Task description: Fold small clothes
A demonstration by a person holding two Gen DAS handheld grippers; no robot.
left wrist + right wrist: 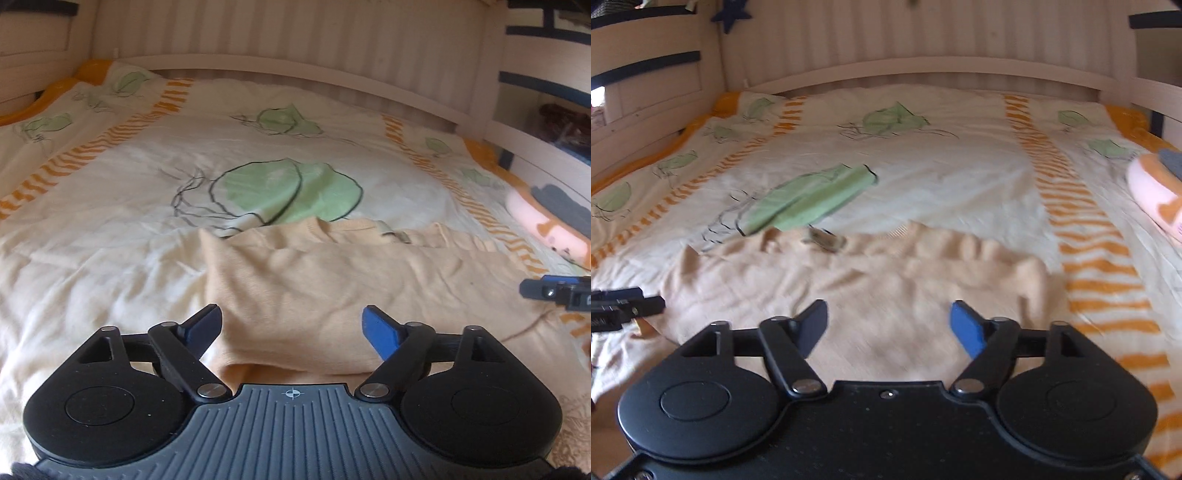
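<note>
A beige garment [332,280] lies spread on the bed, its collar and label toward the headboard; the right wrist view shows it too [871,280]. My left gripper [291,328] hangs open over the garment's near left part, nothing between its blue pads. My right gripper [888,326] is open above the garment's near right part, also with nothing in it. Each gripper shows at the edge of the other's view: the right gripper [554,291] at the far right, the left gripper [624,306] at the far left.
The bed carries a cream cover [110,258] with green leaf prints and orange striped bands. A pink and orange pillow with a dark item on it [1156,188] lies at the right. A wooden headboard [295,74] and side rails enclose the bed.
</note>
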